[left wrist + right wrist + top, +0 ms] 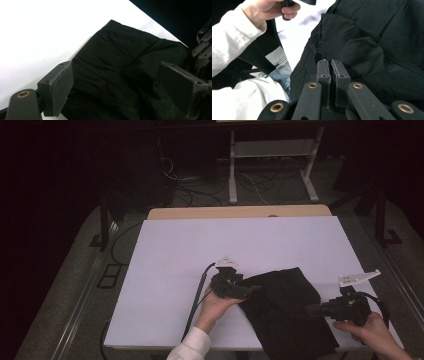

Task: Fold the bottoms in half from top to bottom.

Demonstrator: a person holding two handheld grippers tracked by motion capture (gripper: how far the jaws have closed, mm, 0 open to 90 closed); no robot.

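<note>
Cloth count from the high view: one black garment [287, 312], crumpled on the near right part of the white tabletop [200, 250], its lower edge hanging past the near rim. Two hands, two sets of tongs. Left tongs [252, 290] sit at the garment's left edge, held by the left hand [215, 307] w/ a white sleeve [192, 345]; one cable [197, 300] trails back along the tabletop. Right tongs [312, 309] point left at the garment's right edge, gripped by the right hand [372, 332]; one grey three-cornered plate [357, 277] on top of them, another [227, 262] on the left set. Beyond the tabletop: one white frame stand [272, 157] and loose wires [200, 190] on the floor. Left gripper view: two pads [61, 86] stand wide apart, open, w/ folds of the garment [125, 67] lying between and ahead of them, neither pad pressing cloth; white tabletop [37, 37] to the upper left. Right gripper view: two pads [323, 70] closed flat together, nothing visibly pinched between, tips just at the garment [372, 42]; can't tell if they touch it. The left hand [265, 10] and sleeve [232, 37] show at the upper left, plus a patch of blue denim [280, 75] below.
</note>
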